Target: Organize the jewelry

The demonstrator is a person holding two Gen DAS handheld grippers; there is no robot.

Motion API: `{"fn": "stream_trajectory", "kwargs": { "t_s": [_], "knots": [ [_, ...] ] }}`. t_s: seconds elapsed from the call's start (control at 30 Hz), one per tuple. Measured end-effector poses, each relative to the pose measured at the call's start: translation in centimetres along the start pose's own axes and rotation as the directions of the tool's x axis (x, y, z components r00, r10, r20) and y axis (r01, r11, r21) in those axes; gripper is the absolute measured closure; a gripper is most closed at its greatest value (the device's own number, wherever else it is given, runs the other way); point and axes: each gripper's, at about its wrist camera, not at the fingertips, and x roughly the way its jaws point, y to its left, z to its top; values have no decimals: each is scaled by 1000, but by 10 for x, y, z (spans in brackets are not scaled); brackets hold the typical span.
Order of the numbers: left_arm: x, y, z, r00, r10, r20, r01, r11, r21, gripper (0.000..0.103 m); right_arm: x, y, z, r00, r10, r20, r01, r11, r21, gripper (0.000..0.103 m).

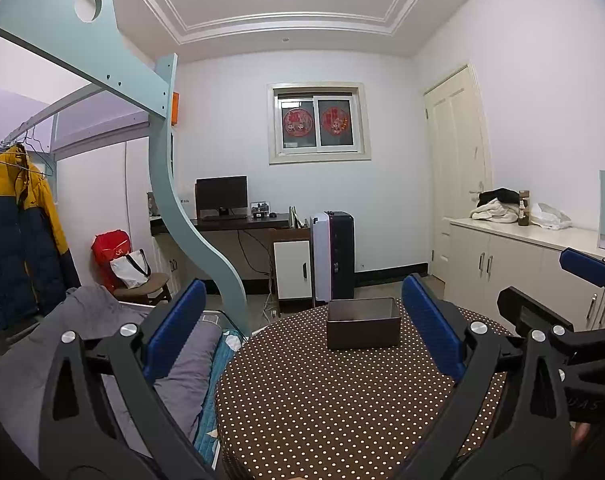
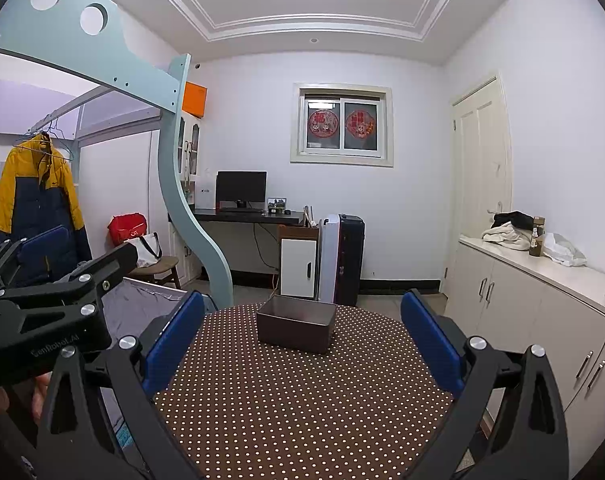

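Note:
A dark brown open box (image 1: pixel 363 322) (image 2: pixel 297 322) stands on the far part of a round table with a brown polka-dot cloth (image 1: pixel 322 400) (image 2: pixel 302 400). No jewelry shows in either view, and the box's inside looks bare from here. My left gripper (image 1: pixel 304 334) hovers open above the table's near left side, blue pads wide apart, short of the box. My right gripper (image 2: pixel 302 336) is also open, held above the near edge with the box ahead between its fingers. Each gripper appears at the edge of the other's view.
A bed with grey bedding (image 1: pixel 102 340) lies left of the table under a pale blue loft frame (image 1: pixel 170 184). White cabinets (image 2: pixel 542 312) run along the right wall. A desk with a monitor (image 2: pixel 240 190) and a suitcase (image 2: pixel 350 258) stand beyond.

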Motion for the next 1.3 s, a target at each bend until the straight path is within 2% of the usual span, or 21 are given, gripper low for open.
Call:
{"fn": "stream_trajectory", "kwargs": {
  "t_s": [0.9,1.3],
  "knots": [
    [2,1,-3,1000,-1,-7,1,1000,1,7,2,3,-1,1000,0,-2,0,1000,-4,8],
    [18,2,-14,999,-1,-35,1,1000,10,7,16,-1,-7,1000,0,-31,0,1000,2,8]
  ]
}}
